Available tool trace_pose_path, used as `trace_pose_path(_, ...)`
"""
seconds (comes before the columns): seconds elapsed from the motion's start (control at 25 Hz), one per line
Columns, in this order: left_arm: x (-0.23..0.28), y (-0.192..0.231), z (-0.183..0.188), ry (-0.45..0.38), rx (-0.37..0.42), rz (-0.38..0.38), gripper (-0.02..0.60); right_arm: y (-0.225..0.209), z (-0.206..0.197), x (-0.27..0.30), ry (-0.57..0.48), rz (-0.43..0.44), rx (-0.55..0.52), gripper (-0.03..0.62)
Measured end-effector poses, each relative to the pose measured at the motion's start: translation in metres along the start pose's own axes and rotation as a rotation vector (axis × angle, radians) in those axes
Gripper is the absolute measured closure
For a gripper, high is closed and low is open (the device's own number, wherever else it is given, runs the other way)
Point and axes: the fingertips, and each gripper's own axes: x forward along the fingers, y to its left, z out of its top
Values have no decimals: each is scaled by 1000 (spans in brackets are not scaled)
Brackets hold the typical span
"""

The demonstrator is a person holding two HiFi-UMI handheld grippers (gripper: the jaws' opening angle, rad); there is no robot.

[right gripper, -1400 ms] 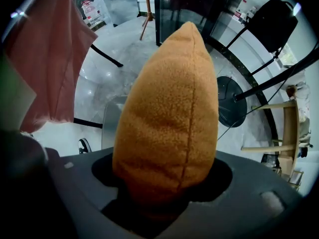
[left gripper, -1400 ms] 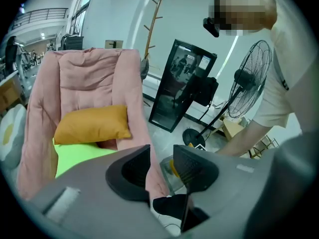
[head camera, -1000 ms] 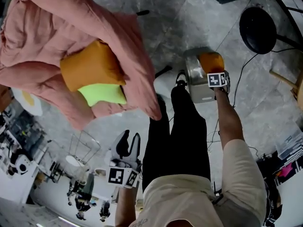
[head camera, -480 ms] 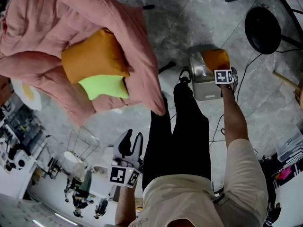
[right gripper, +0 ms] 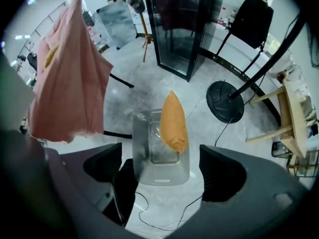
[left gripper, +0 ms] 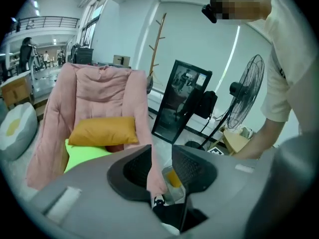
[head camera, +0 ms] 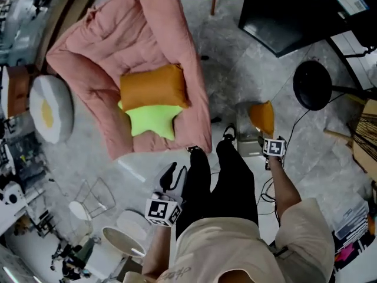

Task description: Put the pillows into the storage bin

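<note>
Grey right gripper points straight down, arm extended, jaws just opened wide, empty; below it, orange pillow on edge in bin; left gripper tilts forward-down, jaws closing slightly, empty; beyond, green pillow on pink chair.

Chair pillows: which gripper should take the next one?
Likely left. The left gripper faces the pink chair with the orange pillow and green pillow. Its empty jaws, just closing slightly, stand apart. The right gripper, jaws just opened and empty, hangs over the storage bin, away from the chair.
</note>
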Motion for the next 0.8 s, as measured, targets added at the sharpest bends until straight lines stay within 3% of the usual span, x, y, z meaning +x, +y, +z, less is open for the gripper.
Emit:
trace_pose_path(0.24, -22, 3, 36, -109, 55, 18, 434, 45, 17, -97, -162, 91, -6, 108)
trace_pose_path(0.48, -37, 4, 69, -207, 117, -34, 434, 132, 66, -180, -400, 269, -162, 108)
trace_pose_path(0.68, -63, 18, 93, -286, 170, -78, 431, 173, 85, -231, -526, 281, -210, 108)
trace_pose_path(0.8, -83, 36, 101, -338, 191, -67, 431, 194, 86, -250, -564, 285, -179, 108)
